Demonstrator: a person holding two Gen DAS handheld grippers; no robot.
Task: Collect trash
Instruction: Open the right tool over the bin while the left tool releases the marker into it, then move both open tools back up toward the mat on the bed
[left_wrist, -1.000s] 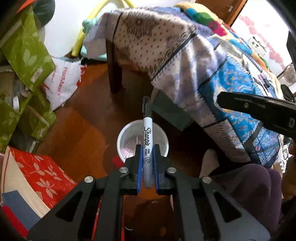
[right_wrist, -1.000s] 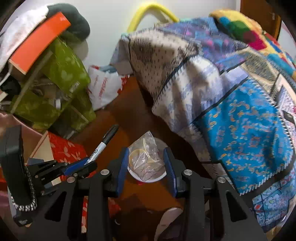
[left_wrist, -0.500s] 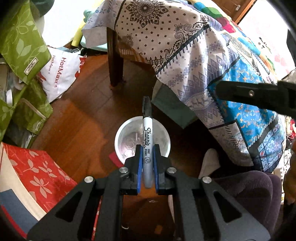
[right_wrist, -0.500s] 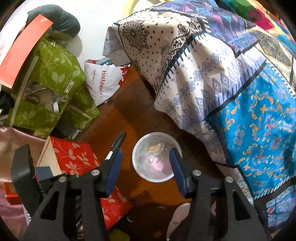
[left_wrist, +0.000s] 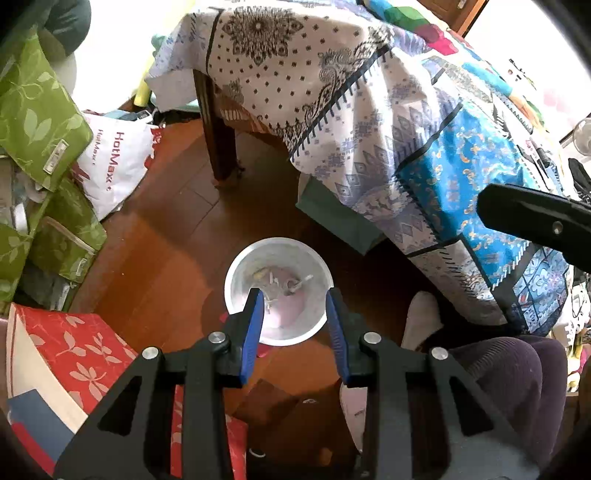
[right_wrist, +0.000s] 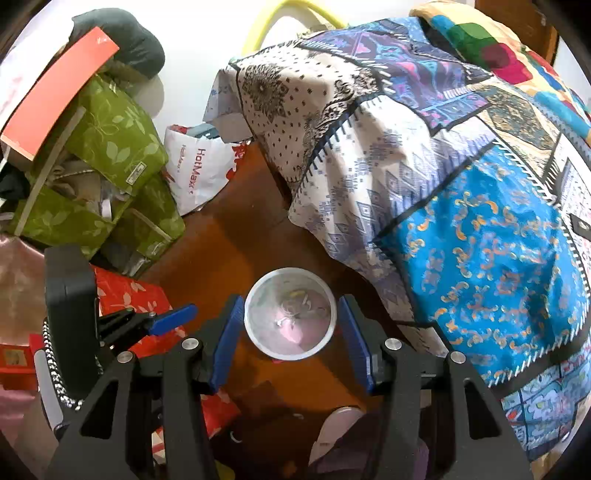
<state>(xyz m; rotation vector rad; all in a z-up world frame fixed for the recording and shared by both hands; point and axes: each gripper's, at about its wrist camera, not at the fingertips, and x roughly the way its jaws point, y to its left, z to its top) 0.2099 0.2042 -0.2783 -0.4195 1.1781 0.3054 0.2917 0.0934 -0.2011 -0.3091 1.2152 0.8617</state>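
A white round bin (left_wrist: 240, 258) stands on the wooden floor beside the table, with pink and clear wrappers (left_wrist: 288, 284) in its bottom. My left gripper (left_wrist: 293, 299) hangs straight above it. Its jaws are opening and nothing is between them. No marker shows in either view. In the right wrist view the same bin (right_wrist: 258, 284) lies under my right gripper (right_wrist: 290, 306), which is open and empty above the wrappers (right_wrist: 291, 314). One blue pad (right_wrist: 173, 319) of the left gripper shows at the left.
A table under a patterned cloth (left_wrist: 369, 110) overhangs the bin at the right, with its wooden leg (left_wrist: 219, 147) behind. A white shopping bag (left_wrist: 114, 162), green bags (left_wrist: 40, 110) and a red floral box (left_wrist: 74, 354) crowd the left. A person's socked foot (left_wrist: 421, 317) rests right of the bin.
The left gripper was shut on a black marker and has now spread its jaws; the marker is gone from view. The right gripper let a clear plastic bag fall into the bin and widened.
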